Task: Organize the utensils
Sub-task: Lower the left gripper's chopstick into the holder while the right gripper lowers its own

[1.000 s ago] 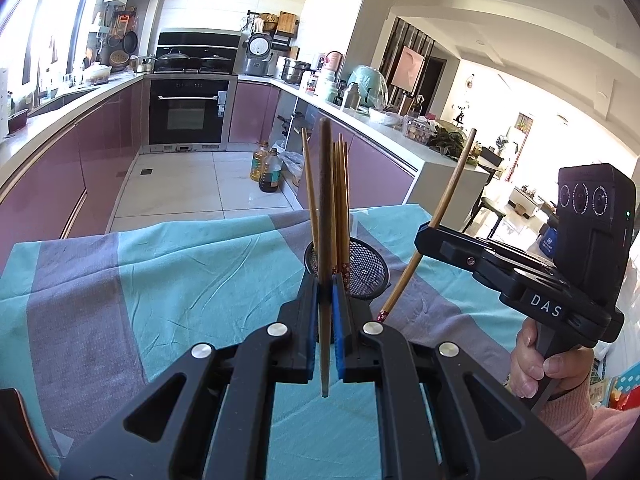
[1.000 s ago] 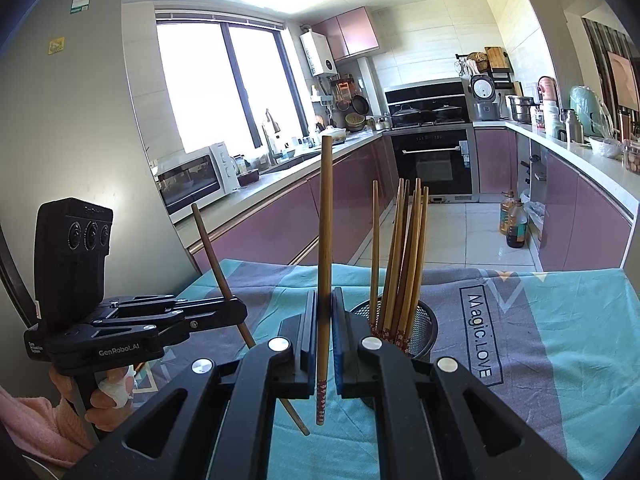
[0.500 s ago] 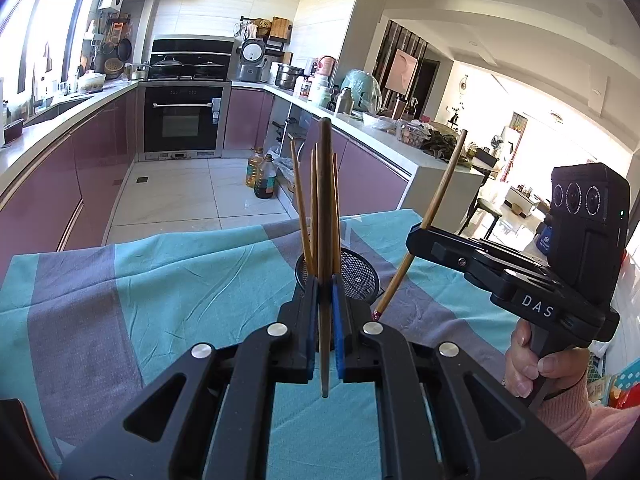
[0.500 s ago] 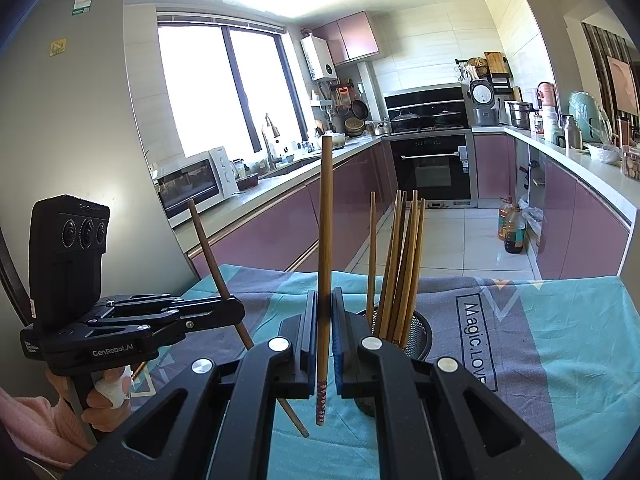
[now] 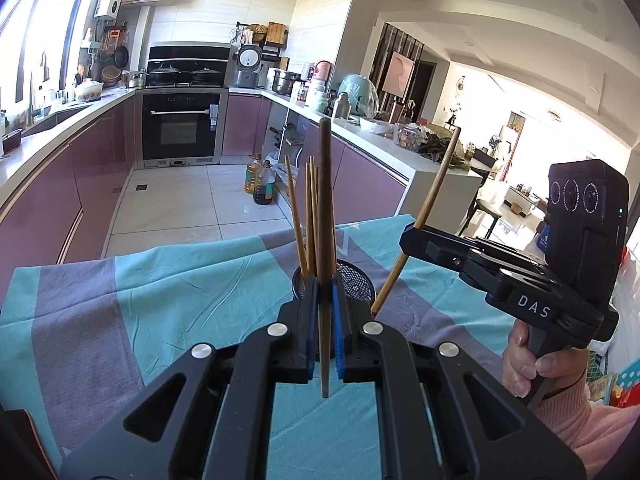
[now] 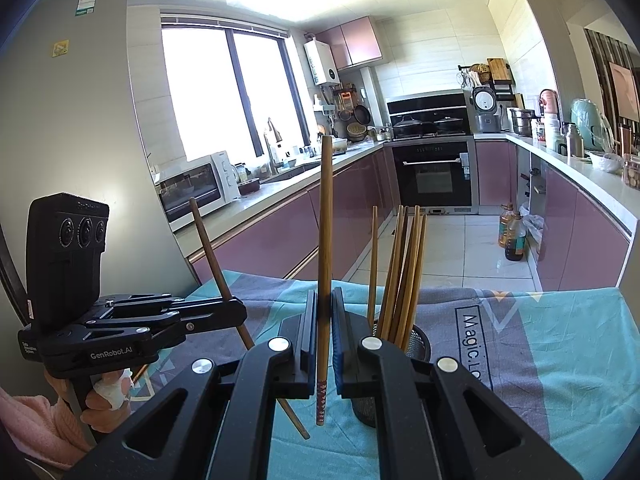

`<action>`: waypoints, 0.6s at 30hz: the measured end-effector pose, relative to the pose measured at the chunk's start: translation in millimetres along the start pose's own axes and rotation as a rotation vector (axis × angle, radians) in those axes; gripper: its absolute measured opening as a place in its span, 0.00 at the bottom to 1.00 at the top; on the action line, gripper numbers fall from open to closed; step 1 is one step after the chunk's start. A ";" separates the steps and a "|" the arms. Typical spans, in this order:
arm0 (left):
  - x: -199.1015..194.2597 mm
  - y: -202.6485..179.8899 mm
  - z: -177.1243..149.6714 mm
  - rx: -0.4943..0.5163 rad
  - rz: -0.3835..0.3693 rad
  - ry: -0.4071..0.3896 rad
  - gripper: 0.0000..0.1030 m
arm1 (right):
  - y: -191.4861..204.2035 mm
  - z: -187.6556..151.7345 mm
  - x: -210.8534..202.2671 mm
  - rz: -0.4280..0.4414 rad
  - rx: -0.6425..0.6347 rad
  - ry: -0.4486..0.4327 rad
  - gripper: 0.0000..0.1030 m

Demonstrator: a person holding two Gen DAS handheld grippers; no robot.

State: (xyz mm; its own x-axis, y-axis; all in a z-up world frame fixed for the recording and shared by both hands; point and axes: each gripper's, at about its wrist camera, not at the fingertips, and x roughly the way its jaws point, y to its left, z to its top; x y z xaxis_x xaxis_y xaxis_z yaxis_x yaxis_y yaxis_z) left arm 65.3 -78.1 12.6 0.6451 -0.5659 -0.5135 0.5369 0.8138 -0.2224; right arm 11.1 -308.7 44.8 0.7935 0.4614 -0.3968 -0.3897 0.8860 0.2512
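My left gripper (image 5: pixel 325 308) is shut on one brown chopstick (image 5: pixel 325 200), held upright just in front of a black mesh holder (image 5: pixel 352 282) that stands on the cloth with several chopsticks (image 5: pixel 308 216) in it. My right gripper (image 6: pixel 325 320) is shut on a second chopstick (image 6: pixel 325 220) with a red patterned end, upright, left of the same holder (image 6: pixel 418 344). Each gripper shows in the other's view, the right gripper (image 5: pixel 408 236) to the right of the holder and the left gripper (image 6: pixel 240 312) at the left, both above the table.
The table wears a teal and grey cloth (image 5: pixel 160 300) printed "Magic.LOVE" (image 6: pixel 472 340). Beyond its far edge the kitchen floor holds oil bottles (image 5: pixel 260 184). Purple cabinets, an oven (image 5: pixel 180 128) and a microwave (image 6: pixel 192 188) stand further off.
Both grippers have shifted slightly with their chopsticks still clamped. In the left view the holder has drifted closer behind the fingers; in the right view it sits lower and closer.
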 end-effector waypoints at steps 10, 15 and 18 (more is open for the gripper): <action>-2.7 0.8 6.5 0.005 -0.007 -0.008 0.07 | 0.7 7.4 -2.1 -0.003 -0.010 -0.013 0.06; -6.3 1.0 9.3 0.011 -0.014 -0.014 0.07 | 1.2 9.9 -4.4 -0.005 -0.014 -0.021 0.06; -8.1 0.9 9.9 0.014 -0.016 -0.020 0.07 | 1.8 11.1 -4.8 -0.006 -0.016 -0.023 0.06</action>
State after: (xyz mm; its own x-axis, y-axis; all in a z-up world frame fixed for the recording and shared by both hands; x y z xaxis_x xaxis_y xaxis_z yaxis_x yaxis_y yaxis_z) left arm 66.0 -74.2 24.8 0.6467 -0.5816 -0.4934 0.5550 0.8026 -0.2186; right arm 11.8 -309.8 57.0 0.8066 0.4547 -0.3776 -0.3919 0.8897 0.2343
